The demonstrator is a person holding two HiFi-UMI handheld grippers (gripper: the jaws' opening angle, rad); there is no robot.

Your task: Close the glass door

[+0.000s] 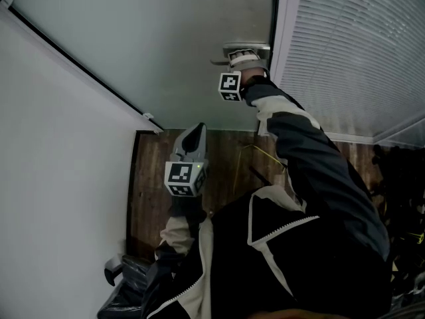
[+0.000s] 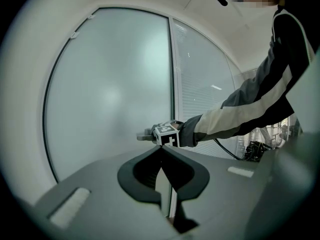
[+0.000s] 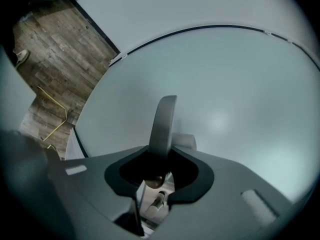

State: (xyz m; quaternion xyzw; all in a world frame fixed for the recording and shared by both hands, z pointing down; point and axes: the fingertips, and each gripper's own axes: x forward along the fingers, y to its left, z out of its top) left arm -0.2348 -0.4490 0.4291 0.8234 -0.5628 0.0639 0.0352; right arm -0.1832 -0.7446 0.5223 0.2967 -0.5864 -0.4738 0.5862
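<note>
Jacket front [image 1: 285, 258] fills 6 o'clock in the head view. Above it, mid-frame, is the left gripper [image 1: 197, 133]: jaws closed tip to tip on nothing, idle, well apart from the work.

The right gripper [image 1: 247, 60] is at 12 o'clock, arm stretched out, jaws clamped on the door handle [image 1: 238, 48]. In the right gripper view the door handle [image 3: 163, 121] runs straight out from between the jaws toward 12 o'clock, so its long axis is in line with the gripper and the tips pinch its flanks.

The glass door [image 1: 153, 38] is a frosted pane spanning 10 to 12 o'clock, with its handle edge just beside the frame of the blinds panel [image 1: 358, 45] at 2 o'clock. I can't tell if it's latched.

My read: the right arm owns the close. It should drive square to the pane and not twist off the lever.
</note>
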